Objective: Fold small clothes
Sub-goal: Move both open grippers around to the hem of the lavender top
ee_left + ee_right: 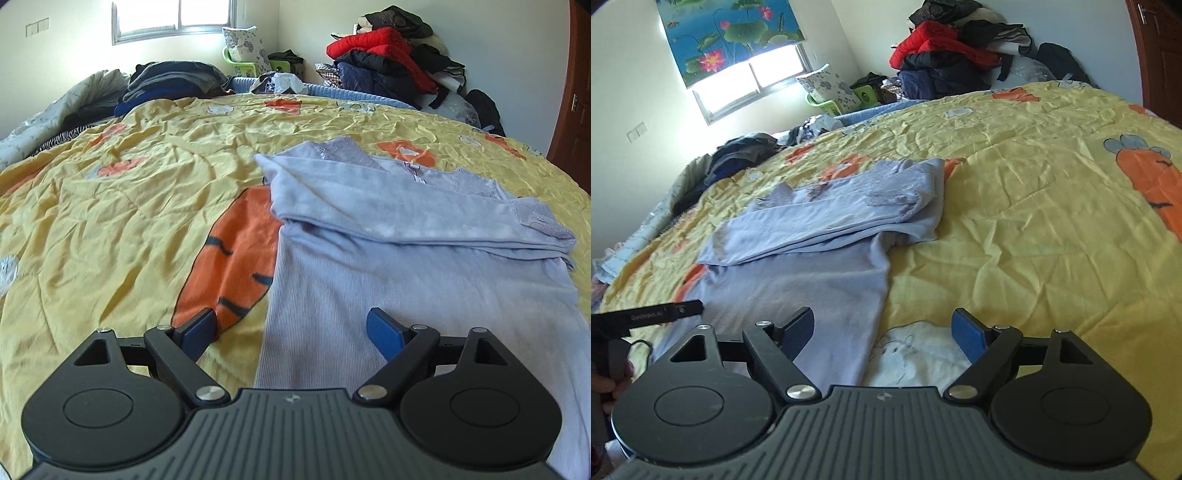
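On yellow quilt [129, 206] | lilac top [369, 266] | clothes heap [388, 55] behind

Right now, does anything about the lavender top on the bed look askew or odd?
Slightly. The lavender top lies on the yellow quilt with its sleeves folded across; the upper bundle sits crooked, bunching past the body's right edge. No damage visible.

Blown-out window [753, 79] daylight; perhaps slight blur

A home bedroom: carrot-print quilt [129, 206] on the bed (clothes [388, 55] heaped behind).
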`<state>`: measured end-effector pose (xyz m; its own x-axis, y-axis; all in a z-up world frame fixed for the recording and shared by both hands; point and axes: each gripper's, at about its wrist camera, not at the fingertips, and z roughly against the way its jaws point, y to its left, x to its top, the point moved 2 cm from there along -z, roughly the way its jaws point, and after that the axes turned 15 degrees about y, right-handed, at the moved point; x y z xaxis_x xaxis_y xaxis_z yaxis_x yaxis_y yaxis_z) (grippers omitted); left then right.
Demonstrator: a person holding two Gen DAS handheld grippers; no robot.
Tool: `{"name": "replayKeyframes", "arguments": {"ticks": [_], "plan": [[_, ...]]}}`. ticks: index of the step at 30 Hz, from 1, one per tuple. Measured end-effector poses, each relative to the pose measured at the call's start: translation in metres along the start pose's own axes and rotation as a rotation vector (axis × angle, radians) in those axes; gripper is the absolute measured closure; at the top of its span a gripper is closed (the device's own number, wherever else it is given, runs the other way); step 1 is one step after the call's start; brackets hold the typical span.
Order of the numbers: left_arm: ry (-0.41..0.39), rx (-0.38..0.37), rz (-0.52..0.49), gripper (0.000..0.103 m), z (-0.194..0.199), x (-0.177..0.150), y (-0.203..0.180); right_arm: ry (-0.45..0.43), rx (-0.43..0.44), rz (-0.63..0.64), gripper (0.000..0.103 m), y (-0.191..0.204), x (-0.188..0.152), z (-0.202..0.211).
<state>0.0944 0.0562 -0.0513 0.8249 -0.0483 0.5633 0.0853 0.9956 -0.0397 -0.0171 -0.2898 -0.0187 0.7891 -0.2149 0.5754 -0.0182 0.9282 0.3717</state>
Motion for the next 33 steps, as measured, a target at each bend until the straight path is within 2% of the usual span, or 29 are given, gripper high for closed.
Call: {"name": "replayKeyframes", "arguments": {"ticks": [3, 6, 10, 16, 19, 21, 23, 25, 26, 28, 33], "plan": [[-0.013, 0.006, -0.009, 0.014, 0.004, -0.008, 0.001, -0.009, 0.055, 0.001, 0.020, 0.008, -0.007, -0.003], [-0.043, 0.039, -0.041, 0.014, 0.011, -0.017, 0.003, -0.017, 0.032, 0.026, 0.020, 0.022, -0.011, -0.008], [-0.119, 0.166, -0.084, 0.014, 0.024, -0.033, 0.011, -0.025, 0.064, 0.089, 0.020, 0.044, -0.015, 0.000], [-0.119, 0.253, -0.073, 0.014, 0.034, -0.049, 0.026, 0.033, 0.138, 0.160, 0.020, 0.068, -0.035, 0.003], [-0.125, 0.312, -0.110, 0.014, 0.039, -0.054, 0.023, 0.033, 0.161, 0.173, 0.020, 0.077, -0.044, 0.001], [-0.152, 0.379, -0.169, 0.014, 0.041, -0.056, 0.017, 0.002, 0.125, 0.187, 0.020, 0.080, -0.047, 0.003], [-0.187, 0.458, -0.210, 0.004, 0.035, -0.063, 0.011, -0.032, 0.063, 0.228, 0.020, 0.085, -0.049, 0.006], [-0.203, 0.494, -0.242, 0.004, 0.030, -0.071, 0.007, -0.047, 0.004, 0.269, 0.020, 0.086, -0.051, 0.009], [-0.223, 0.486, -0.245, 0.004, 0.034, -0.072, 0.007, -0.051, -0.018, 0.285, 0.020, 0.087, -0.052, 0.010], [-0.252, 0.398, -0.237, 0.004, 0.043, -0.072, 0.013, -0.053, -0.060, 0.308, 0.020, 0.086, -0.052, 0.013], [-0.196, 0.360, -0.131, 0.004, 0.041, -0.062, 0.040, -0.056, -0.124, 0.285, 0.020, 0.070, -0.050, 0.018]]}}
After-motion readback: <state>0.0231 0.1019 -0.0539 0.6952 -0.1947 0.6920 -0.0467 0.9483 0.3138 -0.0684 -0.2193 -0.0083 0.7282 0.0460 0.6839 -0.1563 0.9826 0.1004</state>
